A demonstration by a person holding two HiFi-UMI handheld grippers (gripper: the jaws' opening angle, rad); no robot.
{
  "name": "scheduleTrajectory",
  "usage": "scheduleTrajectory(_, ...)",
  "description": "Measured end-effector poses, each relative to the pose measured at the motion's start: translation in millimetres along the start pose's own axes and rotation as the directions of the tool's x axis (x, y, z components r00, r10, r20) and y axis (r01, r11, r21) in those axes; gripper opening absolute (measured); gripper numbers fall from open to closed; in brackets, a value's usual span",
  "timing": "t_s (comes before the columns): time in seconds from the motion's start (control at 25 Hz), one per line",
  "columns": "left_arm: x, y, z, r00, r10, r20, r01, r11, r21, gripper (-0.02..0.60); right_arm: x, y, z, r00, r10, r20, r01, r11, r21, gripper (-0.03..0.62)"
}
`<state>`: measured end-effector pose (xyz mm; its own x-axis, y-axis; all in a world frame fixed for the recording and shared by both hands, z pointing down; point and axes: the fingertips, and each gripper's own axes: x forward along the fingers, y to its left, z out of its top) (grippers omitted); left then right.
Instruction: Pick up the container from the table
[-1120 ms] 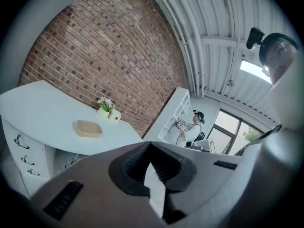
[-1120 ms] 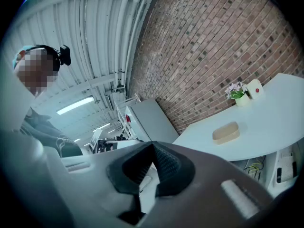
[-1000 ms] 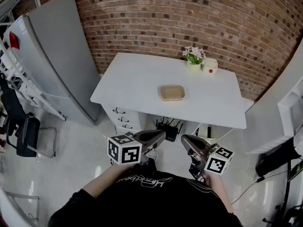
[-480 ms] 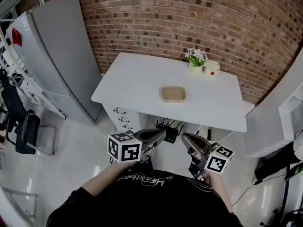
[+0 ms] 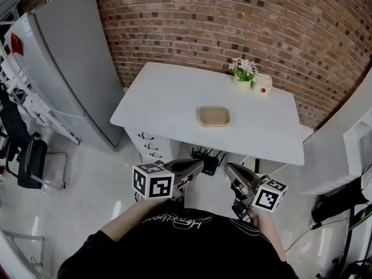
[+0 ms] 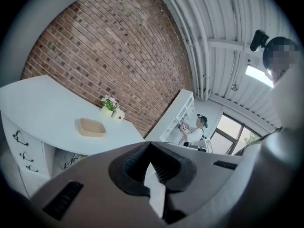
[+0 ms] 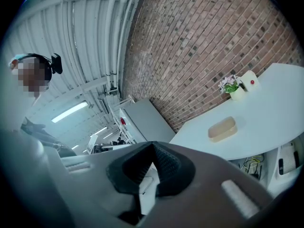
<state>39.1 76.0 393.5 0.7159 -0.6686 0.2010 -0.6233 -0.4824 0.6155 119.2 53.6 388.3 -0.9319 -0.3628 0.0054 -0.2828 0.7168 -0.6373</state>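
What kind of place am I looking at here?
Probably a workshop or test hall rather than a home: a brick wall, a white table with drawers, and pipes running under a high metal ceiling.

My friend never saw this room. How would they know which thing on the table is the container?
Find the white table against the brick wall. The container is the shallow tan dish with rounded corners, lying alone near the table's middle. Its neighbours, a pot of pink flowers and a small white box with a red dot, stand together at the back by the wall.
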Motion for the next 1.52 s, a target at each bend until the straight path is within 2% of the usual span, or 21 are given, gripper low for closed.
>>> scheduleTrajectory(0.2, 8, 23, 6, 1.000, 0.009, -0.006, -0.009, 0.999, -0.034, 0.003, 14, -16, 5, 1.000, -0.007, -0.004, 0.007, 1.000, 0.014, 0.004)
scheduleTrajectory(0.4, 17, 43, 20, 1.000, 0.009, -0.017, -0.010, 1.000, -0.028, 0.003, 31, -37, 13, 0.999, -0.034, 0.004, 0.034, 0.999, 0.036, 0.005)
scheduleTrajectory(0.6, 30, 76, 36, 0.999, 0.018, -0.034, -0.020, 0.997, -0.069, 0.003, 52, -61, 23, 0.998, -0.055, 0.014, 0.054, 0.996, 0.066, 0.005)
scheduleTrajectory(0.88, 58, 119, 63, 0.997, -0.003, -0.073, -0.005, 0.994, -0.108, 0.003, 79, -107, 44, 0.991, -0.126, 0.034, 0.121, 0.986, 0.117, 0.005)
scheduleTrajectory(1.08, 80, 146, 90, 0.996, -0.052, -0.072, 0.039, 0.985, -0.167, 0.003, 101, -140, 58, 0.985, -0.171, 0.037, 0.163, 0.974, 0.159, 0.005)
scheduleTrajectory(1.24, 88, 177, 113, 0.997, -0.030, -0.075, 0.017, 0.985, -0.170, 0.003, 121, -162, 73, 0.978, -0.202, 0.050, 0.190, 0.965, 0.180, 0.005)
scheduleTrajectory(1.36, 93, 204, 126, 0.997, -0.009, -0.080, -0.007, 0.981, -0.195, 0.003, 137, -176, 84, 0.973, -0.225, 0.047, 0.216, 0.965, 0.151, 0.005)
scheduleTrajectory(1.52, 105, 236, 135, 0.994, 0.025, -0.108, -0.048, 0.976, -0.212, 0.003, 144, -203, 89, 0.954, -0.298, 0.033, 0.290, 0.945, 0.150, 0.005)
